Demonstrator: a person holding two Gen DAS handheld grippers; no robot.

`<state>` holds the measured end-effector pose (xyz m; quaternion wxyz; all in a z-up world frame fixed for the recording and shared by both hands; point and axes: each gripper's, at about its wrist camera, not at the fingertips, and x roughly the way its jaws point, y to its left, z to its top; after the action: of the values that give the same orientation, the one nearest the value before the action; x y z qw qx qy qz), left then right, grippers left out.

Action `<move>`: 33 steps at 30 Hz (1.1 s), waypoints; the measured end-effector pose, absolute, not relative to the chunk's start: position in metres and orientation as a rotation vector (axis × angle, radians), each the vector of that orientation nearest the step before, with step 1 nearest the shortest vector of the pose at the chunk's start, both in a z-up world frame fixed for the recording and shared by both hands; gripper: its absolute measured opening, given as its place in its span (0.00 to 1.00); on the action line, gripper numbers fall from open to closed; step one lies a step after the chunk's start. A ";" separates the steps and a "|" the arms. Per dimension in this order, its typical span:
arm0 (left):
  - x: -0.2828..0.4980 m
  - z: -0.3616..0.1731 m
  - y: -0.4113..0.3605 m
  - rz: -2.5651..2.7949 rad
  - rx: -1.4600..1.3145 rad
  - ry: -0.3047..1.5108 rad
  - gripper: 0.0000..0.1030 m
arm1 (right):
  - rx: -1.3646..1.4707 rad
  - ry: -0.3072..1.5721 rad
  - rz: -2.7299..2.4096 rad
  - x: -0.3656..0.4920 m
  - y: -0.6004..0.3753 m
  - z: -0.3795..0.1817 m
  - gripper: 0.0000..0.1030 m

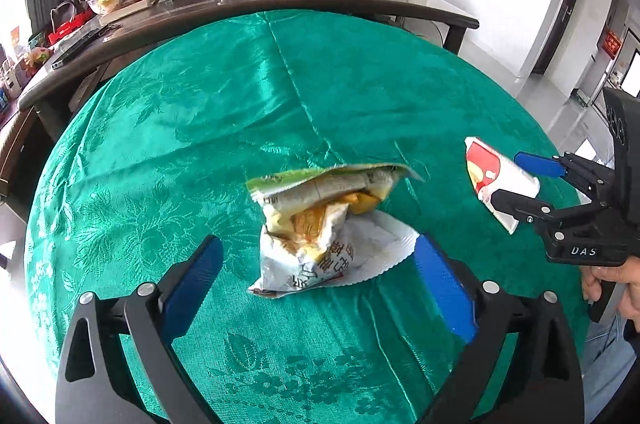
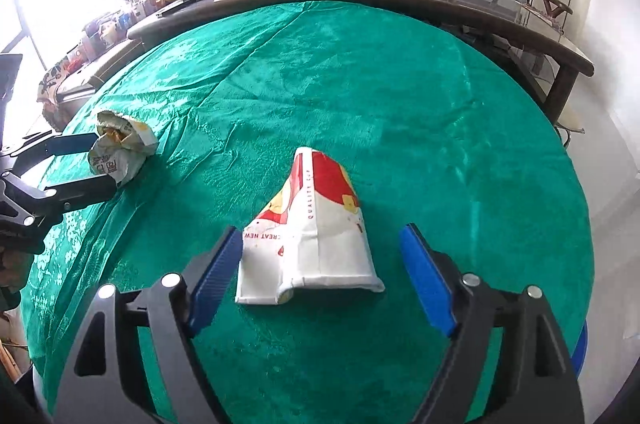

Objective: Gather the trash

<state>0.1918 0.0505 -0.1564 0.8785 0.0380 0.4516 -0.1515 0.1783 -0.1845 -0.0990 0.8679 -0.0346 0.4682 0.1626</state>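
Low in the left wrist view, the left claw gapes around a crumpled wrapper at centre. Centre-low in the right wrist view, the right claw stands released around a flattened cup on the green counter.

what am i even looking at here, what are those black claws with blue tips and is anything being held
They are two handheld grippers, each held by a person, with a camera behind the fingers. One picture looks along the left gripper, the other along the right gripper. Both hang over a green tablecloth. Crumpled snack wrappers lie between the left one's open jaws; a flattened red and white paper cup lies between the right one's. Nothing is gripped yet.
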 end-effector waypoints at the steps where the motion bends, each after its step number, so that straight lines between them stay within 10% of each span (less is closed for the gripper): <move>1: 0.191 -0.160 0.049 -0.318 0.091 0.949 0.94 | -0.077 0.980 0.341 0.178 -0.184 -0.099 0.80; 33: 0.193 -0.178 0.040 -0.276 0.156 0.965 0.96 | -0.119 0.999 0.350 0.177 -0.175 -0.103 0.91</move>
<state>0.1933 0.0395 -0.1776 0.8737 0.0748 0.4622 -0.1322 0.1772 -0.1745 -0.1034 0.8614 -0.0565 0.4764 0.1667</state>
